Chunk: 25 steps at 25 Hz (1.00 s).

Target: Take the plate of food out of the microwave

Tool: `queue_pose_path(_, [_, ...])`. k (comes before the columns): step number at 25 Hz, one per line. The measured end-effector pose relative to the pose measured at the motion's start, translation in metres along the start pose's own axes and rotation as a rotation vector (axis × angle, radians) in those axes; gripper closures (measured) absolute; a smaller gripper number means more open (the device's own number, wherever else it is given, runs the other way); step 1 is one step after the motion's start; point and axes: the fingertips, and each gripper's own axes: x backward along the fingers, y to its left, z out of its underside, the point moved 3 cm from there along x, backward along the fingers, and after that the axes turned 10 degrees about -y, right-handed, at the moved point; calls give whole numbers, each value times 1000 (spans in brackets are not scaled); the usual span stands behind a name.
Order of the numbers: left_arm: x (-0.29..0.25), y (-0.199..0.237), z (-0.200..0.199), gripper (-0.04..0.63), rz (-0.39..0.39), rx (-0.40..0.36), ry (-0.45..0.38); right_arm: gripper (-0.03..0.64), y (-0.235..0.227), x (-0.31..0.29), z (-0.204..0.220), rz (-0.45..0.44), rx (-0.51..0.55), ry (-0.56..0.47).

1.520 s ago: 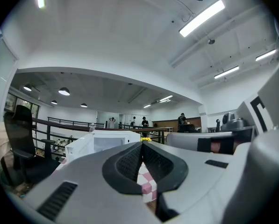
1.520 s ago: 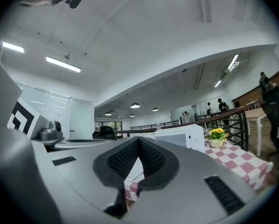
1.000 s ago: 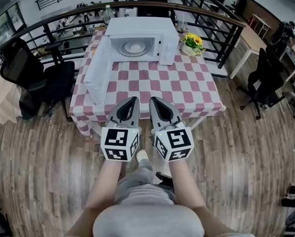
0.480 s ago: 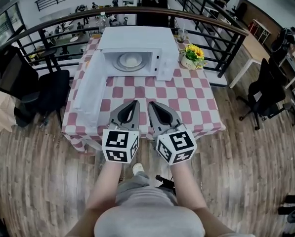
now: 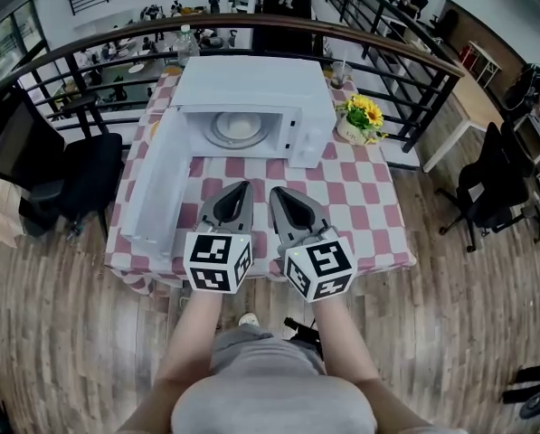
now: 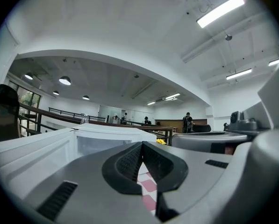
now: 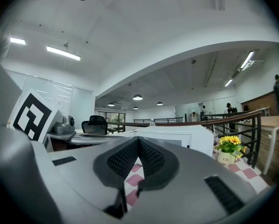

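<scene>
Inside the microwave [image 5: 251, 84], on its turntable [image 5: 217, 132], sits the plate of food [image 5: 240, 129], flat and face up. Being round, it has no long axis to line up with, and the pale heap on it is too small to identify. The microwave's mouth opens toward you, and its door [image 5: 156, 183] already stands swung wide to the left of the cavity, so the opening step looks done. Everything else is left: reach in, grip the rim, draw the plate out. Your left gripper [image 5: 241, 188] and right gripper [image 5: 279, 193] hover side by side in front of the microwave, short of its mouth, each with jaws pressed together on nothing. You will likely need to spread a pair before reaching in.
</scene>
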Motion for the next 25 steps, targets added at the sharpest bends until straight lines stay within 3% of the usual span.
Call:
queue_pose_path(18, [-71,62,41,592,-42,132,87,595,-46,-68,37,21,-43,32])
queue_pose_path(23, [-92,70,60,459,-53,231,118,595,-56,-81,50,5,-48,38])
queue_pose_path(25, [-101,75,70,375,-47,299,137,595,-60,-85,54,-1,-47,42])
